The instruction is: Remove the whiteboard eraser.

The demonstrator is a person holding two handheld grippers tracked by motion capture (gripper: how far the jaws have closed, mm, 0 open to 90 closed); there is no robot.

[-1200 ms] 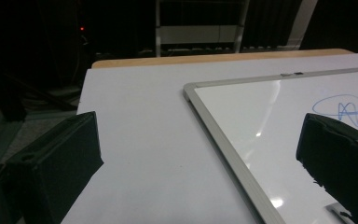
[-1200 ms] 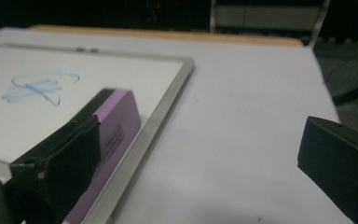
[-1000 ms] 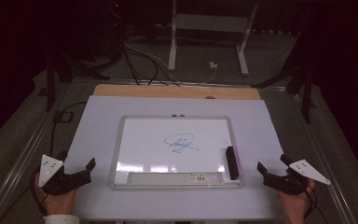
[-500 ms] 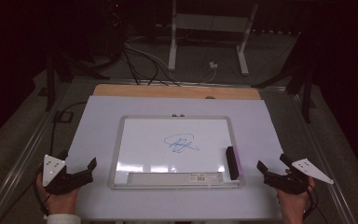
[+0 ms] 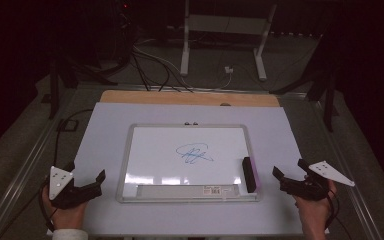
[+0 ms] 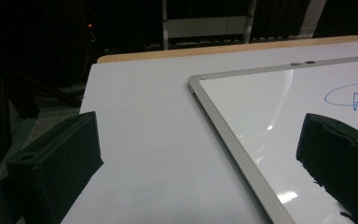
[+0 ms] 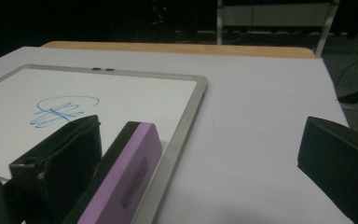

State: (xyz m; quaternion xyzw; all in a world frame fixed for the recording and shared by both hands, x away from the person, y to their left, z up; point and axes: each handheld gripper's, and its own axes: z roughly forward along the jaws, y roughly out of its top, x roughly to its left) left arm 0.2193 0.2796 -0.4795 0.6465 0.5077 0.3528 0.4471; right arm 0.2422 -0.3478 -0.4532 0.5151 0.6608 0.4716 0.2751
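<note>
A white whiteboard (image 5: 150,150) with a grey frame lies in the middle of the table, and a blue scribble (image 5: 194,153) is drawn near its centre. A black eraser with a purple side (image 5: 250,174) rests on the board by its right frame. My left gripper (image 5: 86,171) sits open on the table left of the board, nothing between its jaws. My right gripper (image 5: 289,167) is open just right of the board, also empty. In the left gripper view the left gripper (image 6: 200,128) straddles the board's left frame (image 6: 223,126). In the right gripper view the right gripper (image 7: 201,128) has the eraser (image 7: 130,168) beside its left jaw and the scribble (image 7: 60,109) beyond.
A white sheet (image 5: 110,130) covers the tabletop, with a wooden strip (image 5: 190,98) at the far edge. A label strip (image 5: 190,190) runs along the board's near frame. Cables (image 5: 150,65) and stand legs (image 5: 185,50) lie on the floor beyond the table.
</note>
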